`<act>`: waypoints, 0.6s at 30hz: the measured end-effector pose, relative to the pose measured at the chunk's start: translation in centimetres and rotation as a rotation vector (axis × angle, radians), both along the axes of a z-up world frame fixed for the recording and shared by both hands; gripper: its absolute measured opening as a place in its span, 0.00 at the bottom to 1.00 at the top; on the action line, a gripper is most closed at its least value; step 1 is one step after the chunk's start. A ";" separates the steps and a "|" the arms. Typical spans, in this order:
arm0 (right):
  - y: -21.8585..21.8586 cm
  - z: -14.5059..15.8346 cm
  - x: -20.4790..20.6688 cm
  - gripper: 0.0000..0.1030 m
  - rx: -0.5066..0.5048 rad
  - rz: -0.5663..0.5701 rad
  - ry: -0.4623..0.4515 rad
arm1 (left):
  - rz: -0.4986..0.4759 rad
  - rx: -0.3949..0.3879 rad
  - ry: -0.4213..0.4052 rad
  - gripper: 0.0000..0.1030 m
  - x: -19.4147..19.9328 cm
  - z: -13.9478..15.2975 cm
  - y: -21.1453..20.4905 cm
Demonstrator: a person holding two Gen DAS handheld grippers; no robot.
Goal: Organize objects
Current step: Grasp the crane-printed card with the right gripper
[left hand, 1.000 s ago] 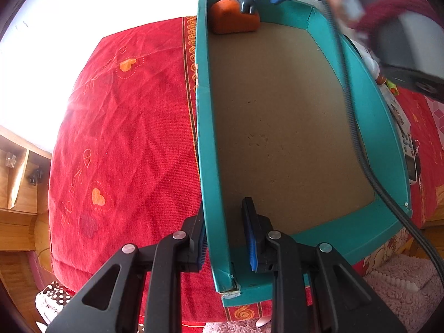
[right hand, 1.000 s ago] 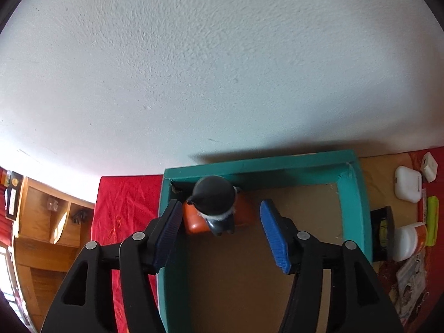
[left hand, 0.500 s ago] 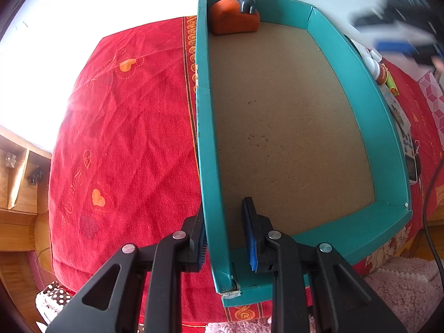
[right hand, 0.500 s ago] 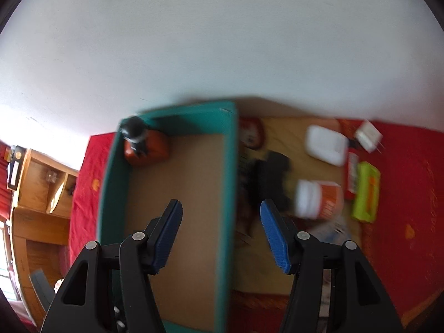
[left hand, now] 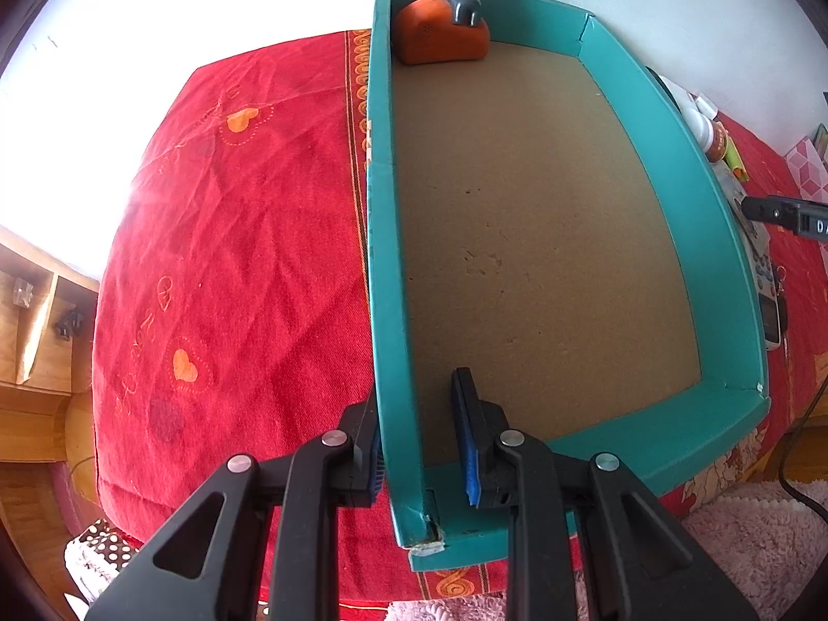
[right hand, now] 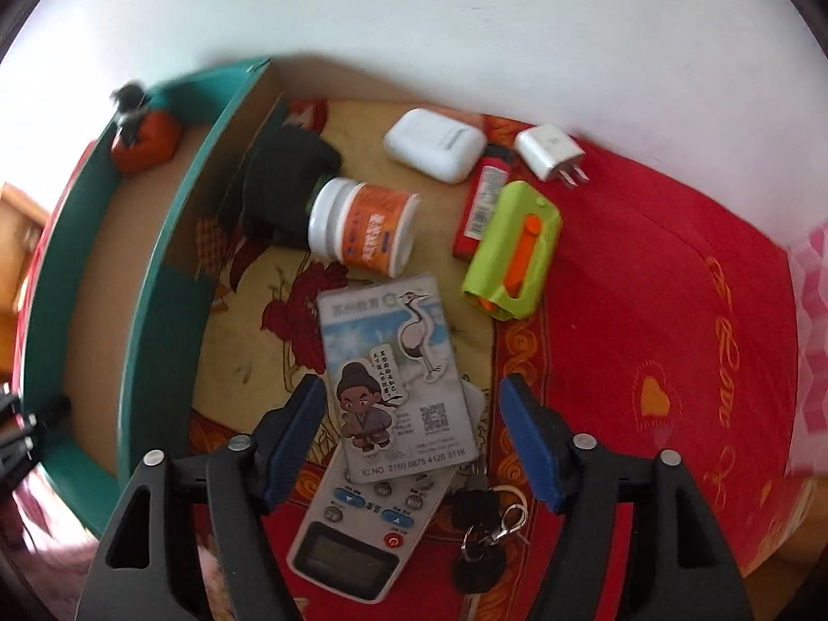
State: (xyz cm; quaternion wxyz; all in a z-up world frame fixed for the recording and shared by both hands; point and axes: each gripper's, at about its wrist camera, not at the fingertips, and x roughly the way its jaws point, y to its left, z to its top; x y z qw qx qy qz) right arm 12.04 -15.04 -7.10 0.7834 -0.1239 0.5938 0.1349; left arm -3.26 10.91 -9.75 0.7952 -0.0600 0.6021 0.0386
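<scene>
Left wrist view: left gripper (left hand: 422,440) is clenched on the near left wall of the teal box (left hand: 385,279), one pad outside, one inside, holding it down on the red bedspread (left hand: 233,259). Box floor is bare apart from the orange toy with a grey figure on top (left hand: 442,33), sitting in the far left corner. Right of the box only slivers of clutter show past the wall.

Right wrist view: right gripper (right hand: 411,440) hangs over the pile to the right of the box, fingers (right hand: 297,437) opening, nothing pressed between them. Directly under it: an illustrated card (right hand: 396,370) lying on top of a remote control (right hand: 362,528), with a key bunch (right hand: 484,533) just right of the remote. Farther off: orange-label pill bottle (right hand: 362,225) on its side touching a black object (right hand: 290,181) beside the box wall, white earbud case (right hand: 434,145), red lighter (right hand: 481,204), green-and-orange holder (right hand: 515,251), white charger plug (right hand: 551,152).

My read: next pick is the card, maybe the remote under it. Card is flat and thin, so a straight pinch from above will likely slip. Better to straddle its short width, come down until the fingers touch the remote's face, close slowly. Watch for dragging the remote or snagging the keys. Keep the left grip as is so the box doesn't slide on the cloth at drop-off. Place near the toy to leave floor for the rest.
</scene>
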 end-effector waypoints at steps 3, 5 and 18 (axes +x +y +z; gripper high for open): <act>0.4 -0.4 0.1 0.73 -0.008 0.054 -0.002 | 0.006 0.000 -0.004 0.21 -0.1 0.0 -0.1; 0.9 -0.9 0.5 0.73 -0.013 0.074 0.005 | 0.009 0.000 -0.006 0.21 -0.2 0.0 -0.1; 2.1 -2.6 1.4 0.73 -0.015 0.091 0.030 | 0.022 0.001 -0.014 0.21 -0.8 0.1 -0.1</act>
